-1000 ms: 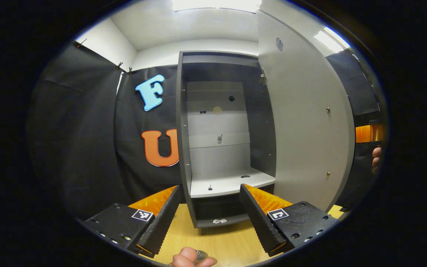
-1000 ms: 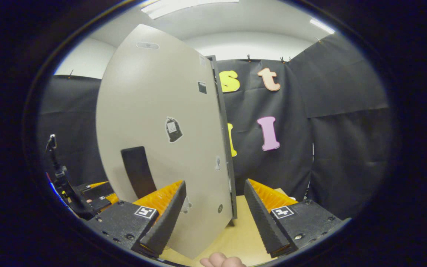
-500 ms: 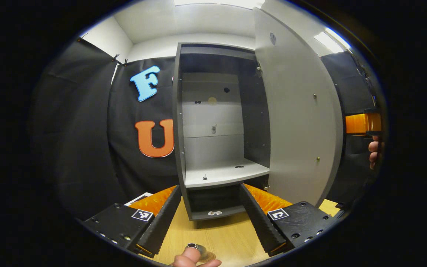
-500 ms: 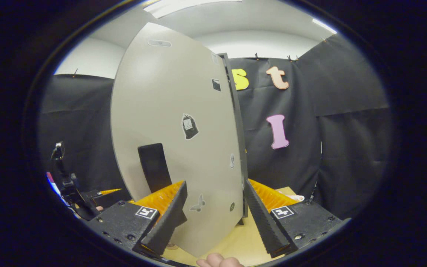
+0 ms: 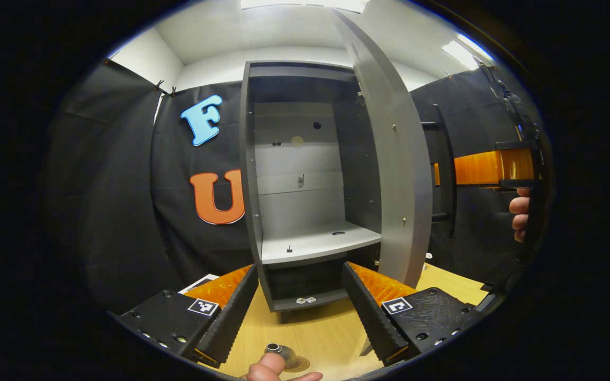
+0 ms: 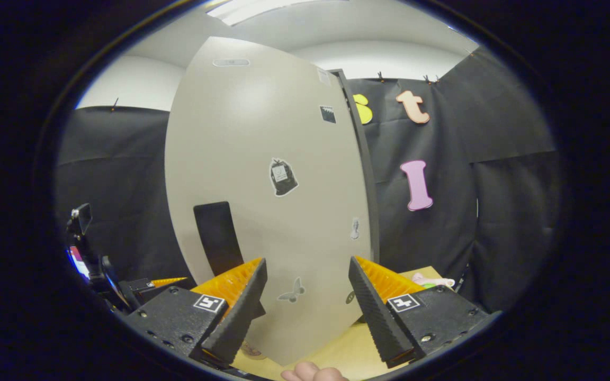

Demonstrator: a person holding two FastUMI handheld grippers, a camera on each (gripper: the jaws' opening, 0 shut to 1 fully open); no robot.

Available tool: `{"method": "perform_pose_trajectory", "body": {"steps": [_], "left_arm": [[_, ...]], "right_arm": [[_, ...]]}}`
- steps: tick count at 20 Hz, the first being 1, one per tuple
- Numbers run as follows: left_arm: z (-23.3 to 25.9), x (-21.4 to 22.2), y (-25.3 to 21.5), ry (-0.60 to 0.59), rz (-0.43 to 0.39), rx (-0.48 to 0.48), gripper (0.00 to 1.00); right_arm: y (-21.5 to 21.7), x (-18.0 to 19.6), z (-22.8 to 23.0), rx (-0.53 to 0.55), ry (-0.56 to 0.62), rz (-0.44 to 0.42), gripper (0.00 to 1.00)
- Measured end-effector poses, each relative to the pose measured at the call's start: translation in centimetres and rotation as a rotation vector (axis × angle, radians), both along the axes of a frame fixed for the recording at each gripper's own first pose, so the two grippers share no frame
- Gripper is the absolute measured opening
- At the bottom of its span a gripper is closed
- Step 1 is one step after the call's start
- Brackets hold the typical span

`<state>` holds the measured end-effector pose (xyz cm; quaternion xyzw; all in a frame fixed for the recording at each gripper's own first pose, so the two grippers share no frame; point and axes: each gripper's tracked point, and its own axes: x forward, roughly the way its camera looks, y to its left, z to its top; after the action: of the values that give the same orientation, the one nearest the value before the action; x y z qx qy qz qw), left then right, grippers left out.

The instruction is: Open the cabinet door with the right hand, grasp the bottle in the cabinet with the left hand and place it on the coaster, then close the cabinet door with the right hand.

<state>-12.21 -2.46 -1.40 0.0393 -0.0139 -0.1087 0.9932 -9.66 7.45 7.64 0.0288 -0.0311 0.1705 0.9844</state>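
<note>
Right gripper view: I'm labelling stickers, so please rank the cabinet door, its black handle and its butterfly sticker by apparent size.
1. cabinet door, by far the largest.
2. black handle.
3. butterfly sticker, the smallest.

A tall dark-grey cabinet [image 5: 305, 174] is seen with its pale grey door [image 5: 395, 174] swung partway open; a black handle [image 6: 217, 233] is mounted low on the door's front.

Bright white ceiling light panels [image 5: 305, 4] are glaring overhead, blowing out. Fisheye distortion is bending the pale grey cabinet door [image 6: 268, 201]; everything is staying sharp.
</note>
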Motion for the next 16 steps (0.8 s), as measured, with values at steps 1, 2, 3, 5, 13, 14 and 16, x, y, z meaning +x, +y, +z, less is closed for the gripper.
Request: {"method": "perform_pose_trajectory", "body": {"steps": [1,2,3,5,13,14,16], "left_arm": [[-0.1,-0.1,0.4,0.001,0.009,0.005,0.96],[-0.2,-0.1,0.9,0.002,0.020,0.011,0.96],[-0.4,-0.1,1.5,0.005,0.035,0.014,0.96],[-1.1,0.1,2.3,0.028,0.058,0.011,0.96],[-2.5,-0.9,6.2,0.070,0.198,0.027,0.96],[-2.7,-1.2,6.6,0.075,0.220,0.028,0.96],[-2.9,-1.7,7.8,0.087,0.260,0.028,0.96]], "right_arm": [[0.4,0.3,-0.2,0.002,0.004,0.011,0.96],[0.9,0.4,-0.5,0.003,0.008,0.023,0.96],[1.2,0.8,-0.9,0.001,0.009,0.032,0.97],[1.3,2.0,-1.9,-0.020,0.024,0.039,0.97],[3.9,7.5,-5.0,-0.020,0.111,0.123,0.97],[4.4,8.0,-5.0,-0.017,0.116,0.140,0.96],[5.5,8.7,-5.2,-0.016,0.122,0.172,0.96]]}}
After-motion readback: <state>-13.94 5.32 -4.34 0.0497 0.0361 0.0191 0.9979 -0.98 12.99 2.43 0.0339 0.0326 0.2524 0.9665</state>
